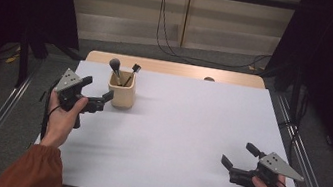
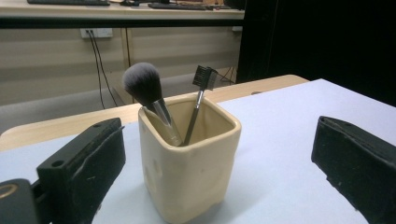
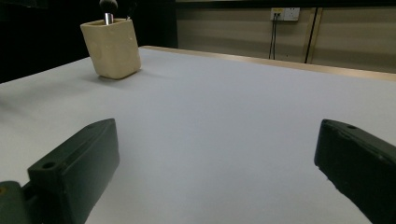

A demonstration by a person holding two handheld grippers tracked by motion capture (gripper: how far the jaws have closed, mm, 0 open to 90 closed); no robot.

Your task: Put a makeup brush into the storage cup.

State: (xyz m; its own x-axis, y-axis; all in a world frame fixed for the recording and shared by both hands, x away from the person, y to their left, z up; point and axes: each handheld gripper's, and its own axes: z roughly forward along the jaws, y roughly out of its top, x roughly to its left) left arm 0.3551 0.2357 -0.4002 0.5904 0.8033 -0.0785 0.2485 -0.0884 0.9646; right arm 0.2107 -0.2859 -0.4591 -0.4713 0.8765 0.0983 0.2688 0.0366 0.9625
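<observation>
A squarish cream cup (image 1: 122,91) stands upright toward the far left of the tabletop (image 1: 184,127). Its ceramic-looking walls are smooth and faintly glossy, with rounded corners, a thick rim and a few shallow dimples on the near side, as the left gripper view shows. Two tools lean inside it: a powder brush (image 2: 144,91) with a dense dark dome of soft bristles fading to pale tips and a shiny metal ferrule, and a slim brow comb (image 2: 201,93) with a thin metal stem and a small black toothed head.

The left gripper (image 1: 98,97) hovers just beside the cup on its left, its jaws spread wide and holding nothing; in its own view the cup sits between the two matte black jaws without touching either. The right gripper (image 1: 237,160) rests near the front right corner, well apart from the cup, jaws likewise wide open and empty. The tabletop is a flat, pale, matte sheet with a light wooden edge at the far side.
</observation>
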